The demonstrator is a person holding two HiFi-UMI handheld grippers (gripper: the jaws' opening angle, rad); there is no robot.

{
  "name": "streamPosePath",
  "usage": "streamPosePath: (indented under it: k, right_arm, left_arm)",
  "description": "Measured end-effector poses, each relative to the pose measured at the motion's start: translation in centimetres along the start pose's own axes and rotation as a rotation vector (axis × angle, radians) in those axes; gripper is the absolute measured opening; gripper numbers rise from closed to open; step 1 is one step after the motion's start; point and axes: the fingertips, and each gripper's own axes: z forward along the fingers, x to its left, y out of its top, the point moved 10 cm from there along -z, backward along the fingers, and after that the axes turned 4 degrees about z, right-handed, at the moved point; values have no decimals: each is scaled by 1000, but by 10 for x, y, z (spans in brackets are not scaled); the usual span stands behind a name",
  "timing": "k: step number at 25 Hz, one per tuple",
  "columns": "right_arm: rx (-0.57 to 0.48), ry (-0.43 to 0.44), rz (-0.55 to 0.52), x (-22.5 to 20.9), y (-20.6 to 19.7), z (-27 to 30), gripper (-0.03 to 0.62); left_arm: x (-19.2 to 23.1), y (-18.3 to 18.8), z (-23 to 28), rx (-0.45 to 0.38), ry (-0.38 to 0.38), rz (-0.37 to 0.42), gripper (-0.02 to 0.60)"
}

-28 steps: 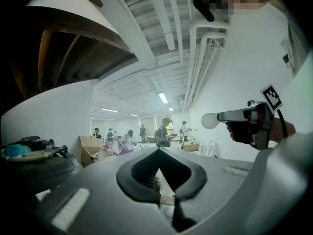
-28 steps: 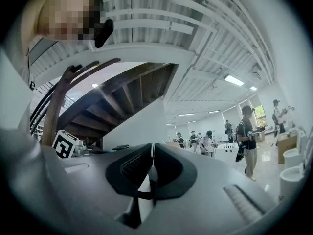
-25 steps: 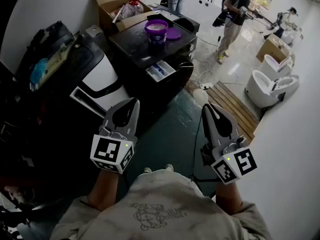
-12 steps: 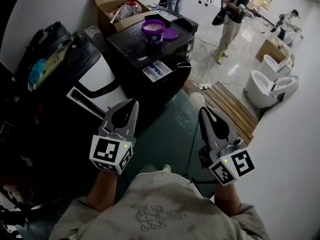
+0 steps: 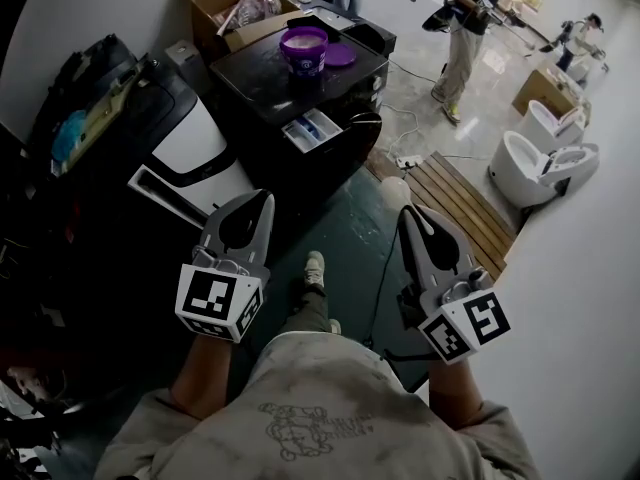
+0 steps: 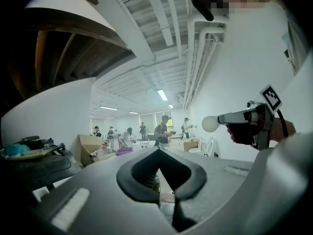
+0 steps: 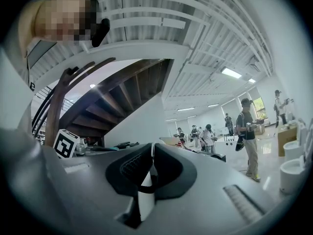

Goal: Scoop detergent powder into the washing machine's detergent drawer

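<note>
You're well short of the washing machine. The left gripper and right gripper are held low, each with jaws pressed together on nothing. The purple detergent tub sits uncovered on the machine's top, with its lid just beside it. The detergent drawer juts open from the machine's front. Walk up to the machine first and part the jaws only near the tub. No scoop is discernible from here.

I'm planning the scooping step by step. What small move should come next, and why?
Probably a step closer to the washing machine. The left gripper and right gripper are both shut and empty, held well short of the purple tub on its top and the open drawer in its front.
</note>
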Motion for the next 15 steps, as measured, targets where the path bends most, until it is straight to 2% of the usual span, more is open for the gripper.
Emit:
streamPosePath:
  k: [15]
  right_arm:
    - [42,7,-37,-39,-2,73,37]
  left_arm:
    - [41,-18,75,3,-17,-19,0]
